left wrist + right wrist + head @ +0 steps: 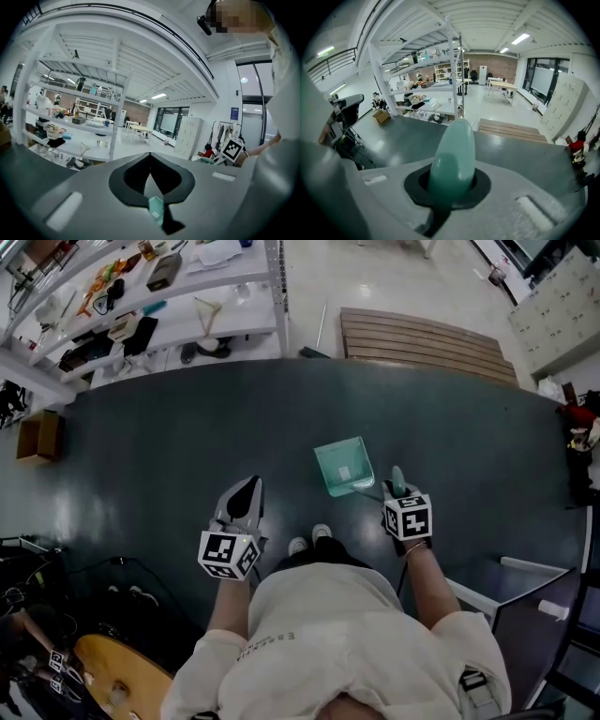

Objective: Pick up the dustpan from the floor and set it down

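1. Nearest: person's cream shirt (328,634) and 2 white shoes (298,546) on the dark floor (169,456).
2. Tool, left gripper (247,488): jaws together at the tips, nothing between them. Its own view alone shows the other tool's marker cube (233,148) and a teal sliver of pan through the gap below the tips.
3. Tool, right gripper (397,491): jaws clamped on the dustpan's teal handle (452,154). In its own view the rounded handle end blocks the pan from sight.
4. Item, dustpan (345,467): teal pan just ahead of the shoes, between the 2 grippers and nearer the right one. Only the head view shows it whole. Whether the pan touches the floor cannot be told.
5. Cardboard box (39,437): at the floor's left edge.
6. Slatted wooden platform (427,341): beyond the dustpan.
7. White shelf rack (159,296): cluttered, far left.
8. Lockers (562,296): far right.
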`<state>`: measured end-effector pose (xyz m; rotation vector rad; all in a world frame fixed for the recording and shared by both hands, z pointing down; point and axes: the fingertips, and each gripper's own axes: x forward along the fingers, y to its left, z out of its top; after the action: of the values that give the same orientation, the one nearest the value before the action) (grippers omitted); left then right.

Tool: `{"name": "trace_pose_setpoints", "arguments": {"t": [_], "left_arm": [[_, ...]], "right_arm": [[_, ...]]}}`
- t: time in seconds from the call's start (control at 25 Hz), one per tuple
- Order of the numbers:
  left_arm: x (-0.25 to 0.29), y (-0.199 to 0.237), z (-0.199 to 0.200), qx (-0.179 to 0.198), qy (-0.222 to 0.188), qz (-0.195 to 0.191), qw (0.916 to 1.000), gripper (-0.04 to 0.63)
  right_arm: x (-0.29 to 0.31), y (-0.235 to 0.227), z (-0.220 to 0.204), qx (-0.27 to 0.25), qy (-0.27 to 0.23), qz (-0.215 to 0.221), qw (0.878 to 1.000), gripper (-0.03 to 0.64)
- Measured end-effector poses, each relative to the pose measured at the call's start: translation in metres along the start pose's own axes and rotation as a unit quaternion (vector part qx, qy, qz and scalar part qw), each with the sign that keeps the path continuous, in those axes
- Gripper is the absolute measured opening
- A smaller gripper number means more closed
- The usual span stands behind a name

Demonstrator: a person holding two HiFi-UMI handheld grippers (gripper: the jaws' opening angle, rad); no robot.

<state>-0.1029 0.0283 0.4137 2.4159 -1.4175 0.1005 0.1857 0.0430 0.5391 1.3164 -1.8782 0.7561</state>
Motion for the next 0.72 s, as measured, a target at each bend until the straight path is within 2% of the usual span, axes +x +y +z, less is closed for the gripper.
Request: {"name": "trace_pose_setpoints", "arguments": {"t": [0.36,0.56,0.72], "left_arm": [[0.001,0.046,0.008,-0.001,-0.01,0.011,0.9999,0.017],[0.037,0.07,0.011,-0.006,-0.004,0.019,0.9998,0.017],[0.091,0.094,0.022,-0.018,-0.011,0.028,0.9994,0.017]], "right_arm": [[0.047,0.016,0.034,0.017,0.006,0.005,1.0,-0.006],[0.094,0.013,0.075,0.012,0.012,0.021,1.0,-0.005],[0.15,-0.009,0.123,0.014,0.011,0.033,0.999,-0.005]]}}
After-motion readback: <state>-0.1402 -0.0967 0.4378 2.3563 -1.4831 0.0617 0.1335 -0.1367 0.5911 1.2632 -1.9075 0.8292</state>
